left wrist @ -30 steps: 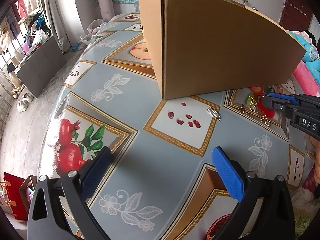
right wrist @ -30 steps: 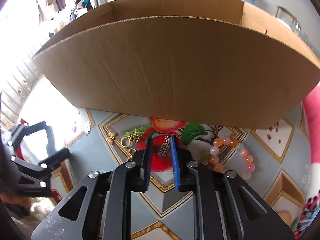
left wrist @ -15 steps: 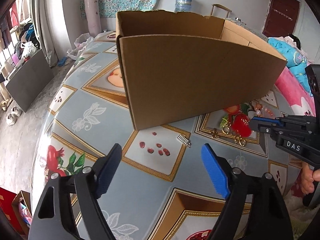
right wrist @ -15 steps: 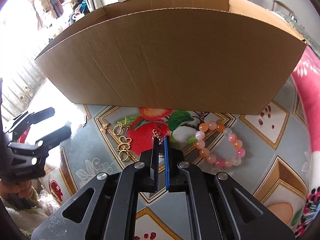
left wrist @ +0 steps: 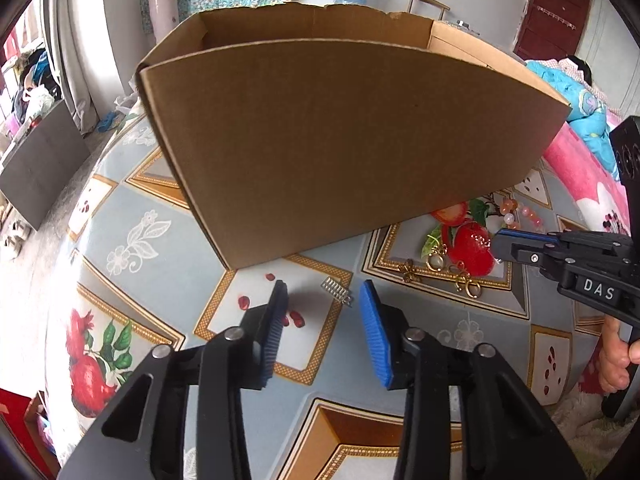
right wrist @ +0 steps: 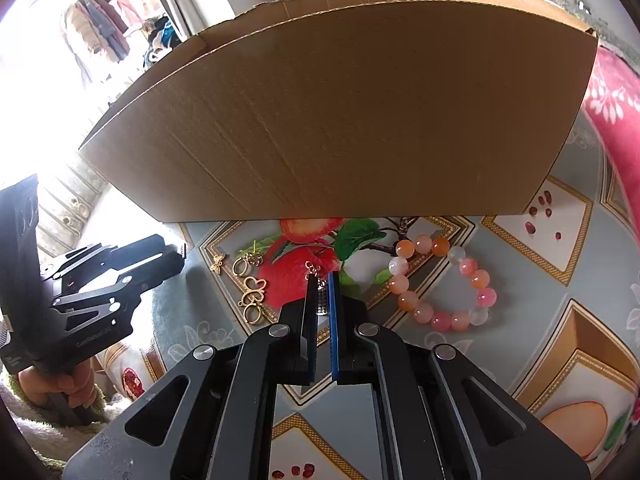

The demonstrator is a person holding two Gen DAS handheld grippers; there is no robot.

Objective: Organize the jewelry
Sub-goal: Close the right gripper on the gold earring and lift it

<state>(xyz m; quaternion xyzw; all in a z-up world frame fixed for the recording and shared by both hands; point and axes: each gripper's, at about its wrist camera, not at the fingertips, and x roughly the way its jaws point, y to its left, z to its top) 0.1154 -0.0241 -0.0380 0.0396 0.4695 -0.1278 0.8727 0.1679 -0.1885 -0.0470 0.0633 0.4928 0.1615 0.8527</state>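
While the cardboard box [right wrist: 340, 112] shows no jewelry inside from either view, sorting looks barely begun. In front of the box on the bench [right wrist: 540, 320]: bead bracelet [right wrist: 440, 284], gold charms [right wrist: 250, 280], silver comb-like piece [left wrist: 337, 290]. Right tool [right wrist: 323, 300], nearly closed, pinches a small silver pendant earring [right wrist: 321, 296]. Left tool [left wrist: 323, 334] gapes, holding nothing, around the silver piece.

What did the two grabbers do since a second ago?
The right hand-held gripper closed on the small silver charm. The left hand-held gripper moved up around the silver comb-shaped piece, jaws narrower. The brown cardboard box and pink-orange bead bracelet stayed put.
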